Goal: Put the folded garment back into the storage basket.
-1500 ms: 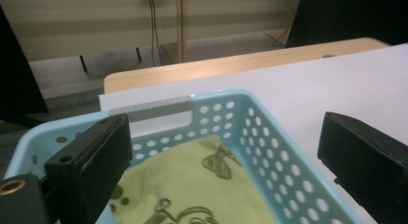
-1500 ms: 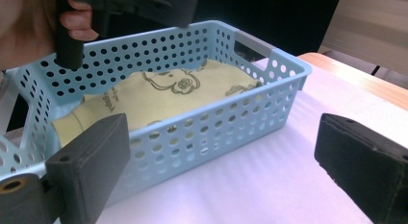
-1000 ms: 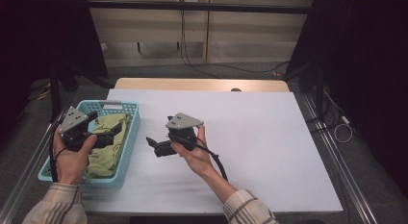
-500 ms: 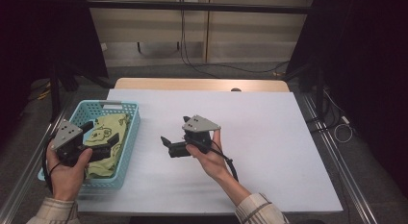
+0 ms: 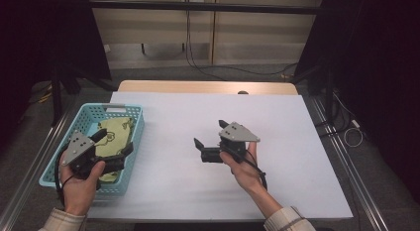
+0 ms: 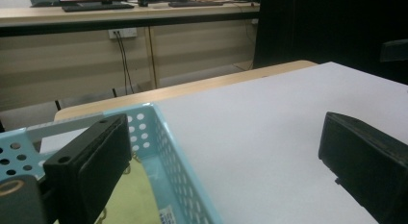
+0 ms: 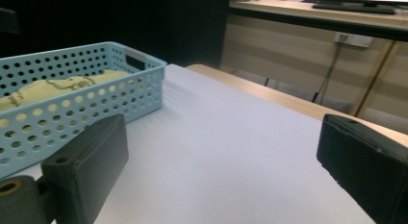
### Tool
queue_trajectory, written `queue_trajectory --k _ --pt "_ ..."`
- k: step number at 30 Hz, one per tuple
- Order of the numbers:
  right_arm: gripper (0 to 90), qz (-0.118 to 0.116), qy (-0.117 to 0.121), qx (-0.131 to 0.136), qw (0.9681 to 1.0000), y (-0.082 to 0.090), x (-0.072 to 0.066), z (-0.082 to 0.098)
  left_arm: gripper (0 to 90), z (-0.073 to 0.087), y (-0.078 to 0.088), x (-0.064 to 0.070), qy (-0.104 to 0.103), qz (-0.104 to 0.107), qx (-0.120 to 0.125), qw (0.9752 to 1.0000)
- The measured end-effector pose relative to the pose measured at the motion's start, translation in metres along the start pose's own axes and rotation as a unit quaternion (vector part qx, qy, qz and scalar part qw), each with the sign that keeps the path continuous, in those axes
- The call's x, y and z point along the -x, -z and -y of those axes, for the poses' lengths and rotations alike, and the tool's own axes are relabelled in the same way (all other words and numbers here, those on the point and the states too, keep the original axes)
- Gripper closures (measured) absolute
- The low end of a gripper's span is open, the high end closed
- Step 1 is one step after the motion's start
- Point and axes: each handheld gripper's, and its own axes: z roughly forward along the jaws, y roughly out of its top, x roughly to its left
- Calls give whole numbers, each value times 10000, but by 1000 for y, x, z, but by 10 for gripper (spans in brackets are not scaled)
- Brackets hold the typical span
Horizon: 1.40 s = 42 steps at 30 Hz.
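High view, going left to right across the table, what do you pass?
Left hand-held gripper over the near end of the blue basket → yellow-green cloth lying in that basket → bare white table top → right hand-held gripper, open above the table.

My yellow-green cloth (image 5: 112,137), printed with a dark drawing, lies crumpled and flat inside the light-blue perforated basket (image 5: 134,123), which stands at the left edge of the white table (image 5: 297,142).
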Motion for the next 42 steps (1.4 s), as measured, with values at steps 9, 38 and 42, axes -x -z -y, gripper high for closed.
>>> queue_trajectory --k 9,38,42 --pt "36 414 -60 70 9991 39 25 11 44 2 -11 15 139 202 279 9993" --pt "41 1729 -357 192 9841 152 66 69 42 29 16 37 88 -18 361 9993" --pt "37 1844 -362 294 9818 163 64 72 42 33 19 31 259 -109 333 9991"
